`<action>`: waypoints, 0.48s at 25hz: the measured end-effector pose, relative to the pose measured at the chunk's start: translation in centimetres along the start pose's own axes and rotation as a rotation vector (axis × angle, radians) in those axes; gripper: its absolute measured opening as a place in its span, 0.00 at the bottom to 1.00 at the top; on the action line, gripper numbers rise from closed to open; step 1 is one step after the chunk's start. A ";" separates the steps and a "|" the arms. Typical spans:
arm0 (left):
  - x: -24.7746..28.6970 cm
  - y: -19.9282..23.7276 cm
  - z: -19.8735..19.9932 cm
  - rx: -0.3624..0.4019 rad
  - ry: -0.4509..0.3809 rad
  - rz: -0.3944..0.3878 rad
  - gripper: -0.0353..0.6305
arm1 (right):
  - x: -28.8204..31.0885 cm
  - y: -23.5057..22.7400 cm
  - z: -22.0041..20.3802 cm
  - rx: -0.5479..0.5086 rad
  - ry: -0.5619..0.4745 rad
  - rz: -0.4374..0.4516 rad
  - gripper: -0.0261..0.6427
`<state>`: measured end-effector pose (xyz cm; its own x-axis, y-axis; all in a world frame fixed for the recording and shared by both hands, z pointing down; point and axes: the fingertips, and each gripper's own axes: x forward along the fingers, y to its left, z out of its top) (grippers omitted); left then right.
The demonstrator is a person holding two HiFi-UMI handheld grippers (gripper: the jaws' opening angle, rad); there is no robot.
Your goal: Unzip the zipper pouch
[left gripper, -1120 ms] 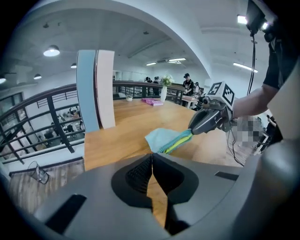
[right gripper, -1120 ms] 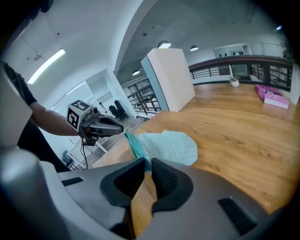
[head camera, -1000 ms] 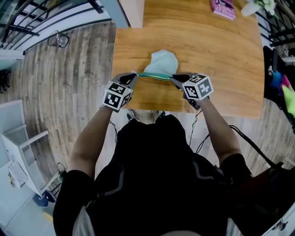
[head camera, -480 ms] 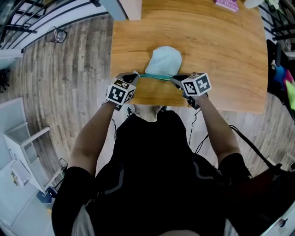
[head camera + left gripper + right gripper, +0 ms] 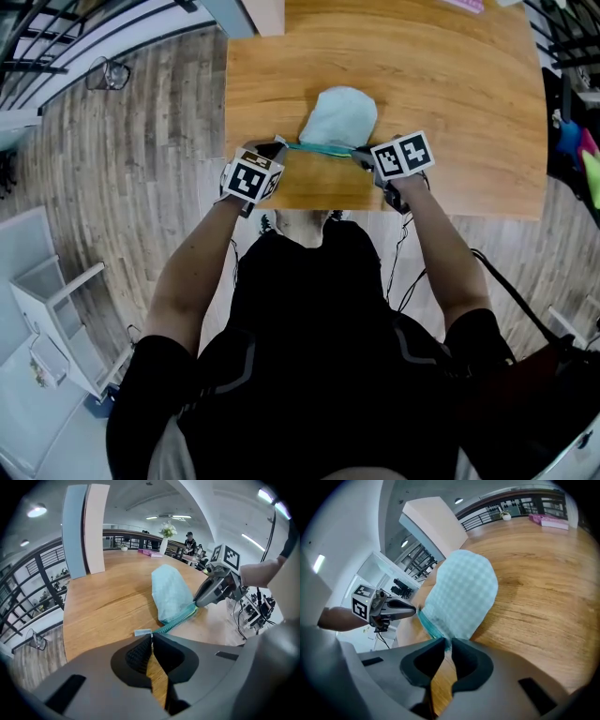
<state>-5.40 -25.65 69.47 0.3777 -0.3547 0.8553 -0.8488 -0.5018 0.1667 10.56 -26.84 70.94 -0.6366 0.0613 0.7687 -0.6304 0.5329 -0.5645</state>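
Note:
A pale mint zipper pouch [image 5: 339, 114] lies on the wooden table [image 5: 450, 112], its teal zipper [image 5: 319, 147] stretched along the near edge between both grippers. My left gripper [image 5: 274, 150] is shut on the zipper's left end, where a small grey tab [image 5: 142, 632] sticks out beside the fingertips [image 5: 146, 639]. The teal zipper [image 5: 176, 620] runs from there to the right gripper [image 5: 212, 591]. My right gripper [image 5: 361, 155] is shut on the pouch's right corner [image 5: 449, 641], with the checked fabric [image 5: 464, 592] rising just beyond the pads. The left gripper [image 5: 386, 607] shows at the far end.
A pink book [image 5: 150, 551] and a vase of flowers [image 5: 166, 531] sit at the table's far side. Two tall boards [image 5: 86, 527] stand at its left corner. The table's near edge [image 5: 309, 208] is just under my hands. A white shelf unit [image 5: 47, 281] stands on the floor at left.
Both grippers have sunk toward the table and moved farther over it, carrying the pouch along. The pouch now rests flatter on the wood, its zipper still taut between them.

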 end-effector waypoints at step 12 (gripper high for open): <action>-1.0 -0.3 1.2 0.064 -0.052 -0.040 0.11 | -0.2 0.2 0.1 0.003 -0.047 -0.106 0.17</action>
<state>-5.13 -26.08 68.00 0.4311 -0.3724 0.8219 -0.8075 -0.5656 0.1673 10.49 -26.81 70.64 -0.5864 -0.0348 0.8092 -0.6966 0.5315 -0.4819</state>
